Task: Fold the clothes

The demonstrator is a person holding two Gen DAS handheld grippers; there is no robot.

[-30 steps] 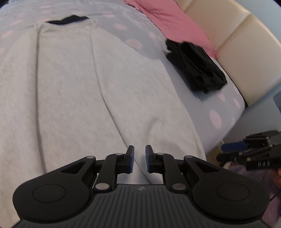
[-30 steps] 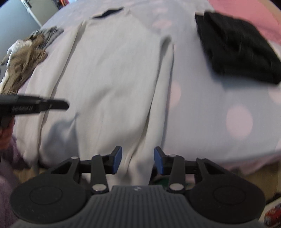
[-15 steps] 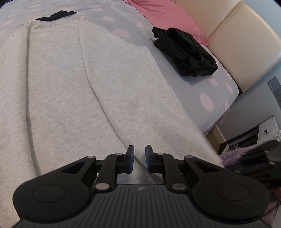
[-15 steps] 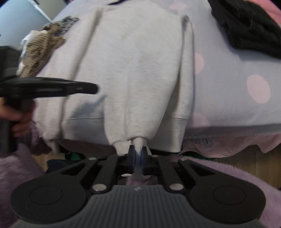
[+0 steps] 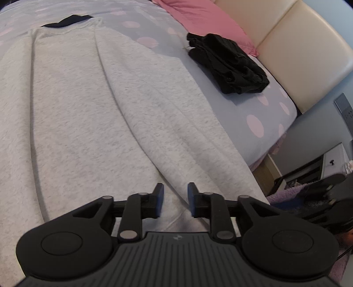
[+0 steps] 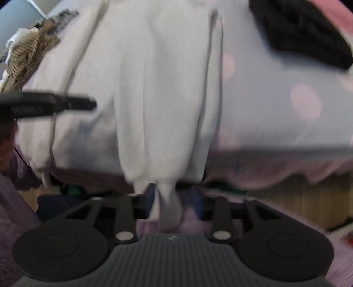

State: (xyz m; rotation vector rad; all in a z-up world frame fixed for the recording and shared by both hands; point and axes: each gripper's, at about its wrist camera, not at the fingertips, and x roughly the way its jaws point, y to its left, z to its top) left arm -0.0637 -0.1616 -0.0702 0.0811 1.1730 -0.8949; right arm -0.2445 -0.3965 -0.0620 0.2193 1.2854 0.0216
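A pale grey sweatshirt (image 5: 88, 110) lies spread on the bed, its black-lined collar at the far end. My left gripper (image 5: 175, 198) hovers just over the fabric near the hem; its jaws are opening and nothing is pinched between them. In the blurred right wrist view the sweatshirt (image 6: 158, 88) hangs over the bed edge with a sleeve folded down the body. The sleeve cuff (image 6: 167, 198) dangles between the fingers of my right gripper (image 6: 173, 197), whose jaws are opening and no longer press it. The left gripper (image 6: 66, 103) shows there from the side, at the left.
A folded black garment (image 5: 229, 64) lies on the spotted sheet (image 5: 253, 106) beside a pink pillow (image 5: 205, 19) and a cream headboard (image 5: 297, 44). A striped brown clothes pile (image 6: 28, 53) sits at the far left. White furniture (image 5: 333, 159) stands past the bed.
The right gripper clamped on the sleeve cuff half a second ago; now its jaws stand apart around the cuff. The left gripper's jaws have widened over the fabric.
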